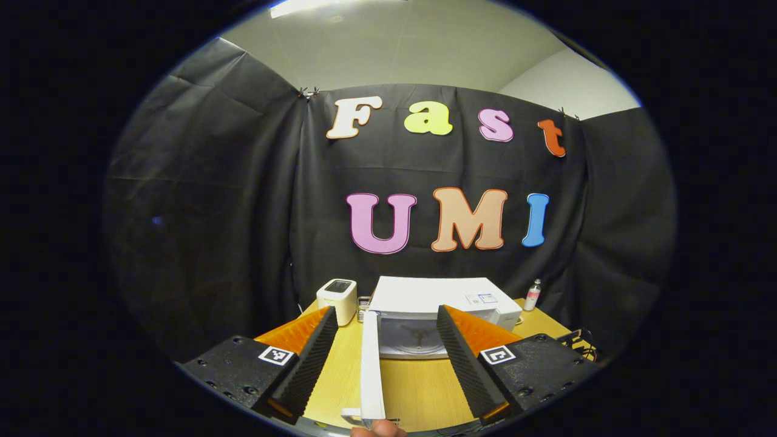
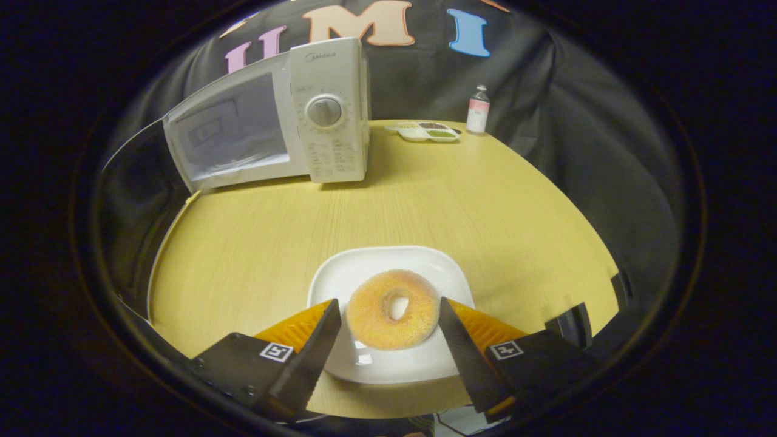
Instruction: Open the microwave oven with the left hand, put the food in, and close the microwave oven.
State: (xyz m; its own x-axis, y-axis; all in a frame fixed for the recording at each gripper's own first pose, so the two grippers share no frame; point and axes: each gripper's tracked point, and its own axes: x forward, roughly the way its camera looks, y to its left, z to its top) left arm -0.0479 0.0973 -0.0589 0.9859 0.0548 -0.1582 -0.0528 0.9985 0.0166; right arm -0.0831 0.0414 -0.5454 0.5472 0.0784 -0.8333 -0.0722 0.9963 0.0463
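The white microwave (image 1: 446,297) stands at the back of the table with its door (image 1: 370,364) swung out towards me, seen edge-on. Its cavity and turntable (image 1: 416,337) are exposed. My left gripper (image 1: 386,312) is open, one finger on each side of the door's edge without touching it. A fingertip of a hand (image 1: 379,430) shows at the door's near end. A sugared doughnut (image 2: 393,309) lies on a white plate (image 2: 364,267). My right gripper (image 2: 388,303) is open, its fingers flanking the doughnut just above the plate. The microwave (image 2: 328,109) sits far back left.
A small white box (image 1: 338,297) stands left of the microwave. A small bottle (image 2: 478,109) and a divided dish (image 2: 427,130) sit at the back right of the wooden table (image 2: 485,212). Cables (image 1: 576,340) hang at the table's right edge.
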